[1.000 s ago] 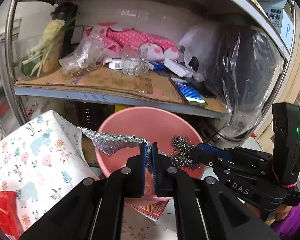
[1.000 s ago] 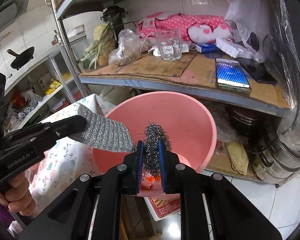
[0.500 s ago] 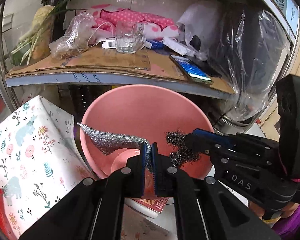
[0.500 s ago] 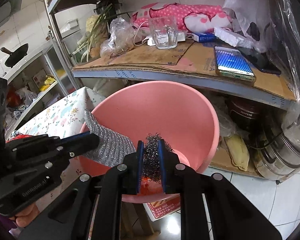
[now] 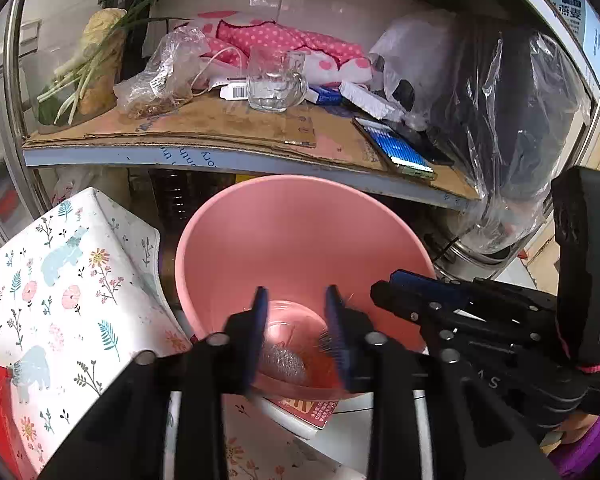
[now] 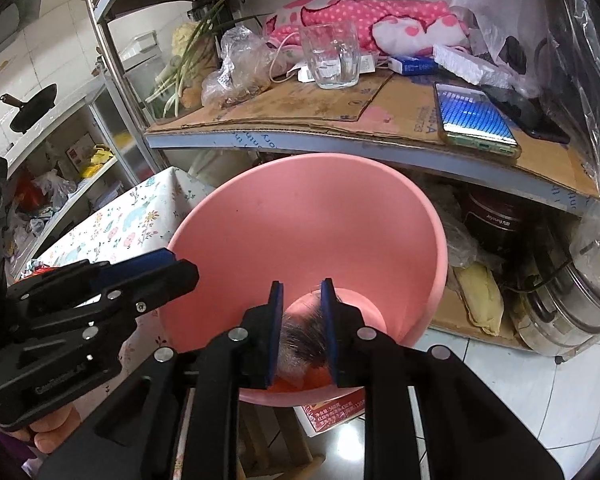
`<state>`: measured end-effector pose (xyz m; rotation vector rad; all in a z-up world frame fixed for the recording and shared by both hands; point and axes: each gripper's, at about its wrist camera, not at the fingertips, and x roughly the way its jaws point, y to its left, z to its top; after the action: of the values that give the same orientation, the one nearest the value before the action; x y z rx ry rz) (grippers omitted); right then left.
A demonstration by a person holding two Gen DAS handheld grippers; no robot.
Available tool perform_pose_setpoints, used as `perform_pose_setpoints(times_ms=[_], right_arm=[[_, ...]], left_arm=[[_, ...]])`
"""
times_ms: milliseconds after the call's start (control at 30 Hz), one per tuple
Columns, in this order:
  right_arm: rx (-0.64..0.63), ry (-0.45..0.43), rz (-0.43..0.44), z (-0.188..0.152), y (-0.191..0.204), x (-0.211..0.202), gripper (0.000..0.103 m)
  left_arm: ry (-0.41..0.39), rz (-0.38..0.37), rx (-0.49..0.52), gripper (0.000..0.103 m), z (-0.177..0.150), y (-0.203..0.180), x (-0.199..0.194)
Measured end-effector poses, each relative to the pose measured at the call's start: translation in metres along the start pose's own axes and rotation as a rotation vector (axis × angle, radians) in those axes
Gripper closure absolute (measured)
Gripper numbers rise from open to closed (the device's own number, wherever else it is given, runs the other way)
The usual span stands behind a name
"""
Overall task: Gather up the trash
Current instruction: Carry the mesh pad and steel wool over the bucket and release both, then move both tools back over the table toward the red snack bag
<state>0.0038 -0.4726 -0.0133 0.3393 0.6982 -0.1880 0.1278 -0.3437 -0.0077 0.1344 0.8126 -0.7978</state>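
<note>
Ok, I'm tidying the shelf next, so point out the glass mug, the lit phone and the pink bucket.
glass mug (image 6: 334, 58), right wrist view, its front wall.
lit phone (image 6: 474, 116), right wrist view, its screen.
pink bucket (image 5: 300, 240), left wrist view, its inner wall.

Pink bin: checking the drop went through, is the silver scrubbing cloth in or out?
In: the silver cloth lies at the pink bin's bottom, below the opening left gripper.

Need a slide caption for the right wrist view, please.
Right tool opening, blurred steel-wool scourer between its pads over the round pink plastic bin.
</note>
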Motion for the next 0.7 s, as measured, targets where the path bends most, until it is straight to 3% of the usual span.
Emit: perform_pose_setpoints(times_ms=[167, 300, 367, 700], right_arm=[[-0.001, -0.016, 0.001, 0.001, 0.001, -0.009, 0.068], [-0.001, -0.019, 0.010, -0.002, 0.005, -0.019, 0.062], [-0.002, -0.014, 0.018, -0.004, 0.007, -0.023, 0.062], [-0.038, -0.004, 0.062, -0.023, 0.032, -0.046, 0.054]], left_arm=[[-0.013, -0.008, -0.014, 0.056, 0.001, 0.002, -0.010], [-0.016, -0.006, -0.022, 0.052, 0.001, 0.003, -0.021], [-0.015, -0.002, -0.025, 0.044, -0.001, 0.003, -0.028], [-0.023, -0.006, -0.030, 0.035, -0.015, 0.003, -0.066]])
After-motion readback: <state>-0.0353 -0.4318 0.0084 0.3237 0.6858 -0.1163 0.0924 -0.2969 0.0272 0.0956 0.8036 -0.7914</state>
